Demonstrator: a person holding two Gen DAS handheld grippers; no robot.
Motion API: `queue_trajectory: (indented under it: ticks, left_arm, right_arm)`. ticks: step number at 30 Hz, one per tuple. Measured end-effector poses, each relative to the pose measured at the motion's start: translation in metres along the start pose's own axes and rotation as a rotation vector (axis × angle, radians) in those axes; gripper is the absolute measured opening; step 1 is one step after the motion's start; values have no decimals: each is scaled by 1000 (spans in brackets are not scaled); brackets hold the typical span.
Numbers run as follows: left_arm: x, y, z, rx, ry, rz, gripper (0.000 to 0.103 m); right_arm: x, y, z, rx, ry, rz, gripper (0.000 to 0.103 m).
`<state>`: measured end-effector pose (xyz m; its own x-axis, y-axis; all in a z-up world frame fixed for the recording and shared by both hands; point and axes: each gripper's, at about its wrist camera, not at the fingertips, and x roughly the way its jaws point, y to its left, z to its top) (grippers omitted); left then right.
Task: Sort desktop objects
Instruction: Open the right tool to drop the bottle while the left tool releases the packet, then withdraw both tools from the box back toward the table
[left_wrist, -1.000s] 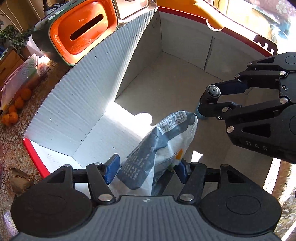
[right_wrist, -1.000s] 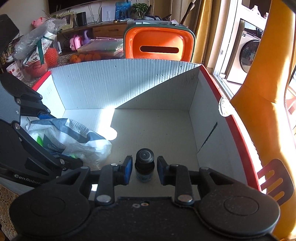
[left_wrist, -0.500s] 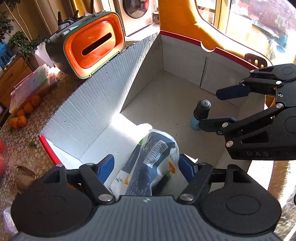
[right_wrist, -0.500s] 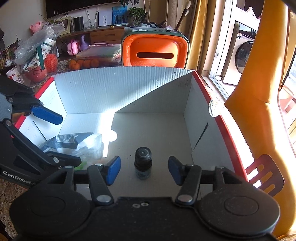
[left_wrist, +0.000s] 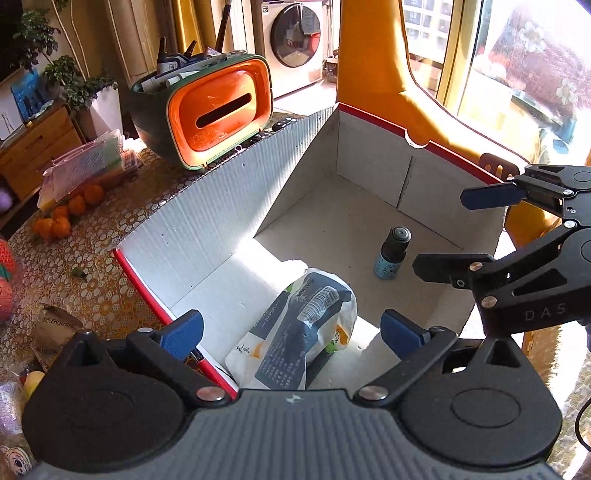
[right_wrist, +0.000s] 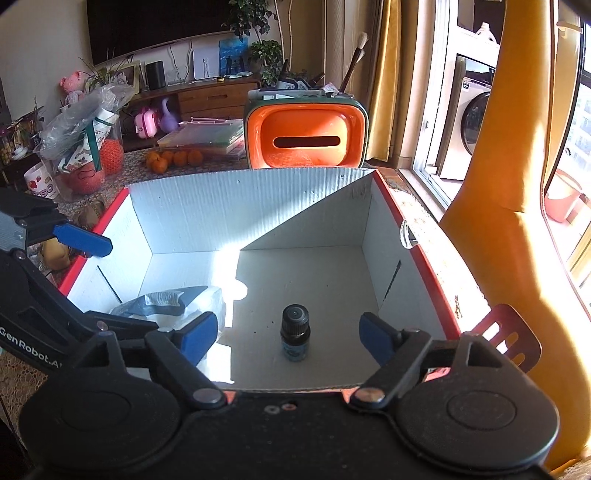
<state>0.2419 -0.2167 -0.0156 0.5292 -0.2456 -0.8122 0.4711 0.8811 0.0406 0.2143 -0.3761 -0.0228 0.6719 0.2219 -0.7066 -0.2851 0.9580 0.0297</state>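
Drop-off step | box (left_wrist: 229, 206) holds tissue pack (left_wrist: 295, 332) & small bottle (right_wrist: 295, 332) (upright, apart) | L gripper (left_wrist: 291, 328), R gripper (right_wrist: 288, 334) jaws opening, pads touching nothing | next: prob. fetch another desktop item

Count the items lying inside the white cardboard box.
2: a tissue pack on the floor at the box's sunlit end, and a small dark bottle standing upright nearer the middle. Nothing else shows inside.
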Motion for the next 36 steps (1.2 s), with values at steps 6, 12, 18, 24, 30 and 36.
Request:
queue_trajectory:
  ticks: [6, 12, 18, 24, 30, 36]
  left_arm:
    - [-18, 5, -9, -30, -34, -3, 102]
    - [-41, 9, -25, -51, -71, 8, 103]
    - [-67, 11, -41, -28, -122, 46, 103]
    - [-93, 22, -56, -39, -161, 80, 103]
    - [-122, 43, -79, -79, -196, 85, 102]
    - [-144, 71, -105, -154, -214, 85, 102]
  right_arm:
    - [-17, 3, 1, 31, -28, 2, 91]
    - [-39, 19, -1, 23, -73, 21, 95]
    - [-58, 34, -2, 17, -101, 46, 96]
    - [-74, 56, -6, 16, -118, 76, 96]
    - [-87, 87, -11, -8, -126, 118, 97]
    - [-84, 126, -15, -51, -104, 157, 97]
